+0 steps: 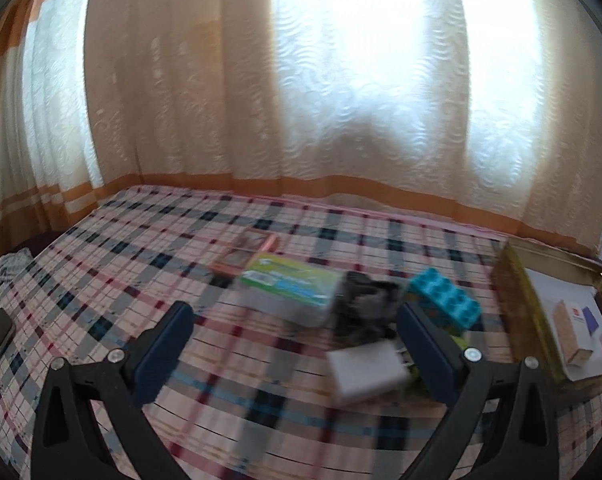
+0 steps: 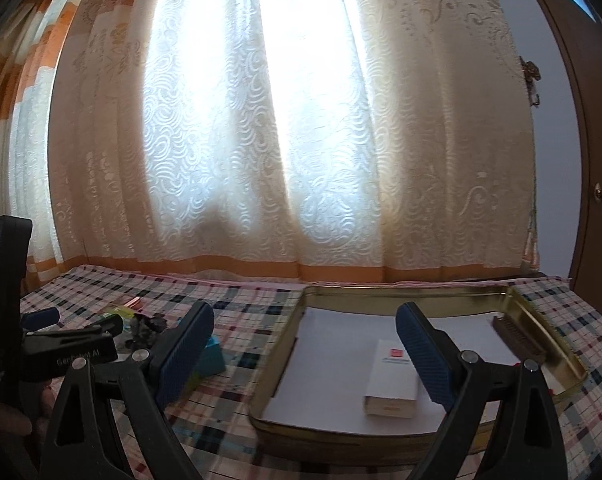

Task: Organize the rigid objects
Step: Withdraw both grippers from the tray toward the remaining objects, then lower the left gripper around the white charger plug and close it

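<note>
On the plaid cloth lie a green and white box (image 1: 291, 286), a dark crumpled object (image 1: 363, 308), a teal toy brick (image 1: 445, 300) and a white block (image 1: 365, 376). My left gripper (image 1: 295, 322) is open and empty, above the cloth just short of this pile. A gold tin tray (image 2: 481, 294) lined with white paper holds a white carton (image 2: 393, 378) and a brown brush (image 2: 519, 338); it also shows in the left wrist view (image 1: 517, 292). My right gripper (image 2: 305, 326) is open and empty over the tray's near left part.
A pink framed object (image 1: 247, 250) lies behind the green box. Curtains (image 2: 261, 120) hang along the far edge of the bed. A brown door (image 2: 593, 160) stands at the right. The left gripper's body (image 2: 61, 344) shows at the left of the right wrist view.
</note>
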